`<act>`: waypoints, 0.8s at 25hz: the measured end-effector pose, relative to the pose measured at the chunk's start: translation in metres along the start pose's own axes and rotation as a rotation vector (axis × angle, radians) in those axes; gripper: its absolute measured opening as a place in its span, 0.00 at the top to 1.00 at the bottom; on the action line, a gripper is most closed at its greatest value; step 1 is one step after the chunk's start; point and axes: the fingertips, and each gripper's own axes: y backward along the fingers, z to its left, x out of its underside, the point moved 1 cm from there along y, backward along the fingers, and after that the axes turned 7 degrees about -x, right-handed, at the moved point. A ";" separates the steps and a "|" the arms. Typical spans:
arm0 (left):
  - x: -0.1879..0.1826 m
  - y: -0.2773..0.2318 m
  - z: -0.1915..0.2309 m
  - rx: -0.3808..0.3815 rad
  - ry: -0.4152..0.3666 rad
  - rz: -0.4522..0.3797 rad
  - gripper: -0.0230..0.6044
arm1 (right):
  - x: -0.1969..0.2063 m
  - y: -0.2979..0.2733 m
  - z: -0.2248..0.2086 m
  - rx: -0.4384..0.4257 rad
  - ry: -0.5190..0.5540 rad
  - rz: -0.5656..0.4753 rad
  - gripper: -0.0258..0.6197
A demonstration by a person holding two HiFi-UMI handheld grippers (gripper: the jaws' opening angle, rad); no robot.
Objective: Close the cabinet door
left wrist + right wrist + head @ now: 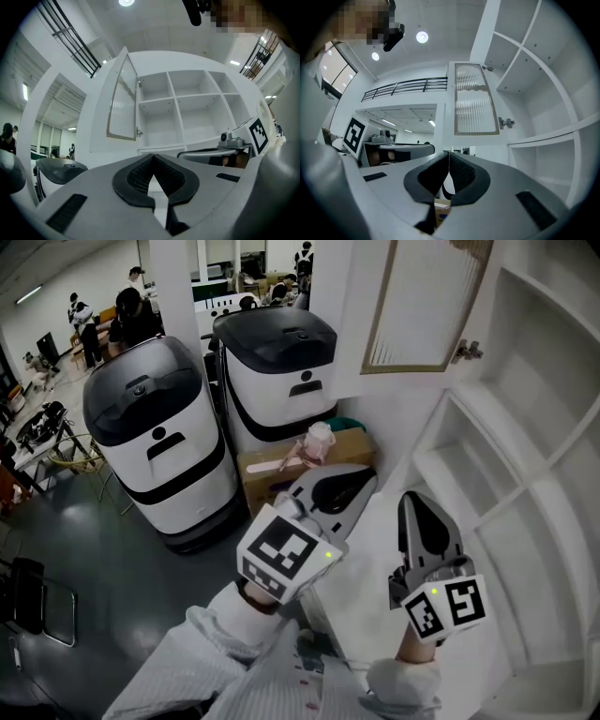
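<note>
The white cabinet [525,474] of open shelves fills the right of the head view. Its door [422,306], with a ribbed glass panel, stands swung open at the top, and a hinge [466,351] shows at its edge. My left gripper [367,480] and right gripper [413,498] are held side by side below the door, apart from it. Both are shut with nothing between the jaws. In the left gripper view the door [123,105] hangs left of the shelves [187,108], beyond my left gripper [153,157]. In the right gripper view the door [473,101] rises above my right gripper [449,152].
Two white and black machines [155,442] [281,371] stand left of the cabinet. A cardboard box [300,470] with a pink item on it sits beside the cabinet's base. People stand at the far back left. A dark chair [28,601] is at the left edge.
</note>
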 end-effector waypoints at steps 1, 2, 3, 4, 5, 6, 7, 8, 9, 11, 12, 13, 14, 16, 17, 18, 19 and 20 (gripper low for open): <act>0.002 -0.003 0.000 -0.003 0.003 0.005 0.95 | 0.001 0.001 -0.003 0.001 -0.002 0.002 0.94; 0.004 -0.007 0.000 -0.003 0.005 0.010 0.95 | 0.002 0.003 -0.006 0.003 -0.005 0.002 0.94; 0.006 -0.010 0.000 -0.003 0.007 0.015 0.95 | 0.003 0.004 -0.008 0.006 -0.007 0.003 0.94; 0.008 -0.014 0.000 -0.003 0.009 0.018 0.95 | 0.005 0.004 -0.011 0.010 -0.010 0.005 0.94; 0.010 -0.018 0.001 -0.002 0.012 0.021 0.95 | 0.007 0.004 -0.014 0.014 -0.013 0.008 0.94; 0.011 -0.022 0.003 -0.001 0.014 0.021 0.95 | 0.009 0.003 -0.017 0.017 -0.016 0.011 0.94; 0.011 -0.025 0.005 -0.001 0.017 0.020 0.95 | 0.010 0.001 -0.020 0.020 -0.018 0.014 0.94; 0.012 -0.029 0.008 -0.002 0.019 0.019 0.95 | 0.012 -0.001 -0.023 0.021 -0.019 0.017 0.94; 0.013 -0.032 0.012 -0.002 0.020 0.018 0.95 | 0.014 -0.004 -0.025 0.022 -0.020 0.019 0.94; 0.016 -0.038 0.018 0.003 0.022 0.022 0.95 | 0.017 -0.010 -0.028 0.032 -0.025 0.019 0.94; 0.018 -0.042 0.021 0.007 0.024 0.025 0.95 | 0.018 -0.013 -0.030 0.039 -0.029 0.018 0.94; 0.020 -0.046 0.024 0.011 0.027 0.027 0.95 | 0.019 -0.016 -0.032 0.045 -0.032 0.018 0.94; 0.021 -0.051 0.027 0.014 0.030 0.028 0.95 | 0.021 -0.019 -0.033 0.048 -0.035 0.019 0.94; 0.022 -0.058 0.033 0.019 0.034 0.028 0.95 | 0.022 -0.026 -0.036 0.052 -0.035 0.023 0.94; 0.022 -0.062 0.036 0.022 0.034 0.027 0.95 | 0.022 -0.030 -0.037 0.054 -0.035 0.023 0.94; 0.023 -0.065 0.040 0.024 0.035 0.025 0.95 | 0.022 -0.033 -0.039 0.056 -0.035 0.022 0.94; 0.023 -0.067 0.042 0.025 0.037 0.024 0.95 | 0.022 -0.036 -0.041 0.059 -0.035 0.022 0.94; 0.024 -0.070 0.045 0.027 0.038 0.024 0.95 | 0.022 -0.038 -0.042 0.062 -0.036 0.022 0.94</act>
